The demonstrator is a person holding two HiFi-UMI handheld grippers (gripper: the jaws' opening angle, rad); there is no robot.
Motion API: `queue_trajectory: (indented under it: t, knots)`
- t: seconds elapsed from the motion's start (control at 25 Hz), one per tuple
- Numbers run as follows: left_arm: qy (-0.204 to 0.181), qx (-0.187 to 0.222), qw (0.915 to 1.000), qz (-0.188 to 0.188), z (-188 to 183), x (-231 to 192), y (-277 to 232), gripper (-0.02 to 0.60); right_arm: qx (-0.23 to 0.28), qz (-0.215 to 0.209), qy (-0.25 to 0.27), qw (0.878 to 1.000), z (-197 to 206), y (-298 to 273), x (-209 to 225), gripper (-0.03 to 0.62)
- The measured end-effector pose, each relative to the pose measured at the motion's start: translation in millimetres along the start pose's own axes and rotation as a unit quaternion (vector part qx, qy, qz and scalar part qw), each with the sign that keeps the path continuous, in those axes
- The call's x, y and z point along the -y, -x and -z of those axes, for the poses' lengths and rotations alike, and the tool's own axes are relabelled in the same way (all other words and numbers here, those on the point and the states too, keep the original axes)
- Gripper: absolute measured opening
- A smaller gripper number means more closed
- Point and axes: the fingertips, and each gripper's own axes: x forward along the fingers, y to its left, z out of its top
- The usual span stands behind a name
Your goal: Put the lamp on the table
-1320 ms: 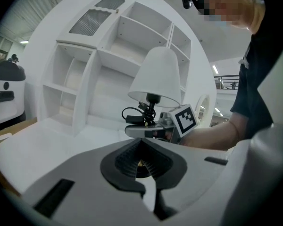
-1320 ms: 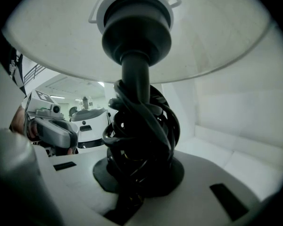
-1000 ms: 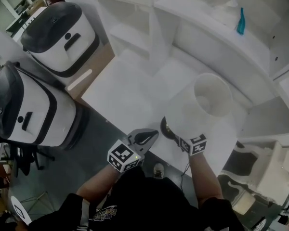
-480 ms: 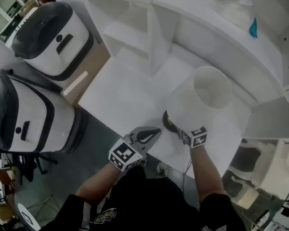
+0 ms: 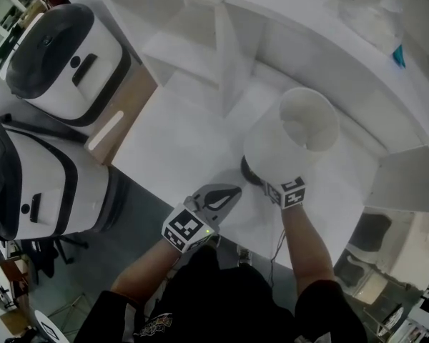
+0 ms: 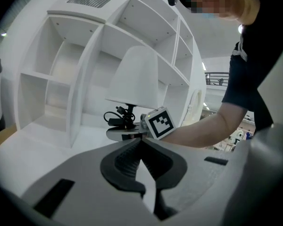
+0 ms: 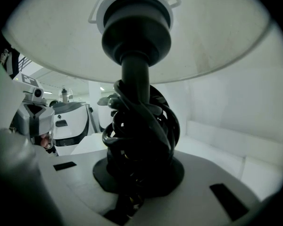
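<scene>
Head view: you hold the lamp (image 5: 286, 145) upright over the white desk (image 5: 175, 131). Its white shade opens upward and its dark base (image 5: 249, 174) sits low over the desk. Whether the base touches the desk cannot be told.

Your right gripper (image 5: 270, 186) reaches in from the lamp's near side, under the shade's rim. Its marker cube (image 5: 289, 192) sits just beside the base.

Right gripper view: the jaws pinch the lamp's black stem (image 7: 134, 74) where the black cord (image 7: 148, 126) is wound round it in loops. The shade (image 7: 217, 36) spreads overhead and fills the upper picture.

Your left gripper (image 5: 231, 190) lies just beside the lamp's base, on the side of your left hand and apart from it, over the desk's near edge.

Left gripper view: its jaws are pressed together at the tips with nothing between them. They point toward the lamp, whose base (image 6: 120, 134) and coiled cord show just beyond them. Your right forearm (image 6: 203, 128) comes in from the far side of the lamp in that view.

A white shelf unit (image 5: 307, 41) rises directly behind the lamp. Well apart from the lamp, past your left gripper, stand two white-and-black machines, one farther off (image 5: 64, 56) and one nearer you (image 5: 39, 181). A pale wooden surface (image 5: 121, 116) lies between them and the desk.
</scene>
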Motion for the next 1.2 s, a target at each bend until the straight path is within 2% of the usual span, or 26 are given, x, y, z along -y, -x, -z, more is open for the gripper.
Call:
queue_trajectory:
  t: [0.48, 1.2]
  knots:
    - [-0.001, 0.000, 1.0000, -0.005, 0, -25, 1, 0.003, 0.006, 0.009, 0.002, 1.000, 0, -48, 22, 0.049]
    - [0.009, -0.002, 0.9999, -0.012, 2, -28, 2, 0.003, 0.015, 0.005, 0.022, 1.000, 1, -55, 20, 0.051]
